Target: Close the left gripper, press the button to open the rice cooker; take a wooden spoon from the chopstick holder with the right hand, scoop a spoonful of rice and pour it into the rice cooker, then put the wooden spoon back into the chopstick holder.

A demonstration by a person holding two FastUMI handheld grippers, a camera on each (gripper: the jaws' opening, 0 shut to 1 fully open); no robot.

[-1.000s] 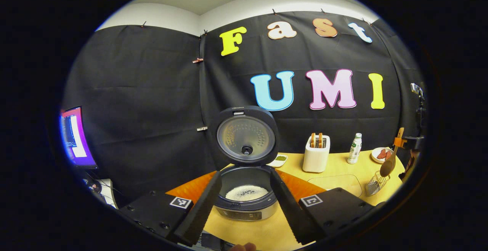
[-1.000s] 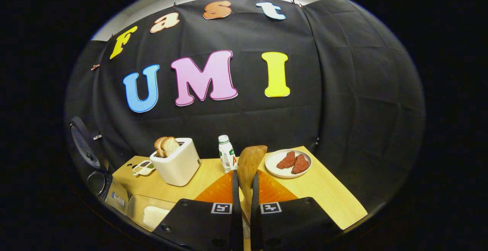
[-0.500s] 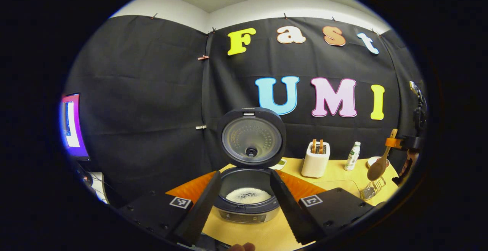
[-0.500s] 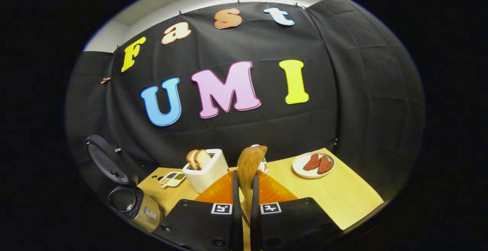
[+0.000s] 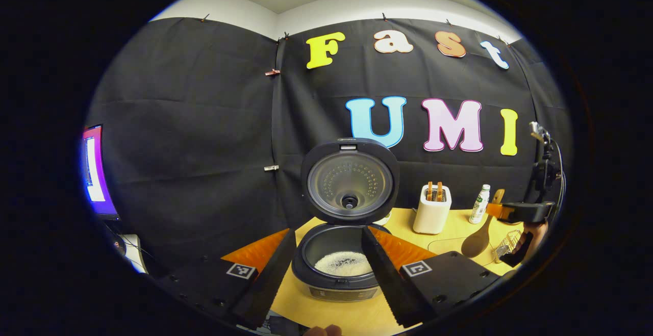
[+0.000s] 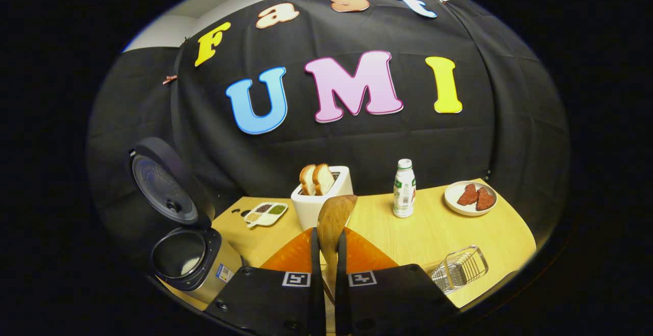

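I swing right gripper (image 6: 326,254), clenched on wooden spoon (image 6: 334,218), down from above chopstick holder (image 6: 459,269); left gripper (image 5: 326,269) released; rice cooker (image 5: 342,269) open, scooping next

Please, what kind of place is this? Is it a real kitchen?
Probably a staged kitchen corner in a recording booth, not a real kitchen: an open rice cooker, a toaster with bread and a plate of meat on a table before black cloth walls.
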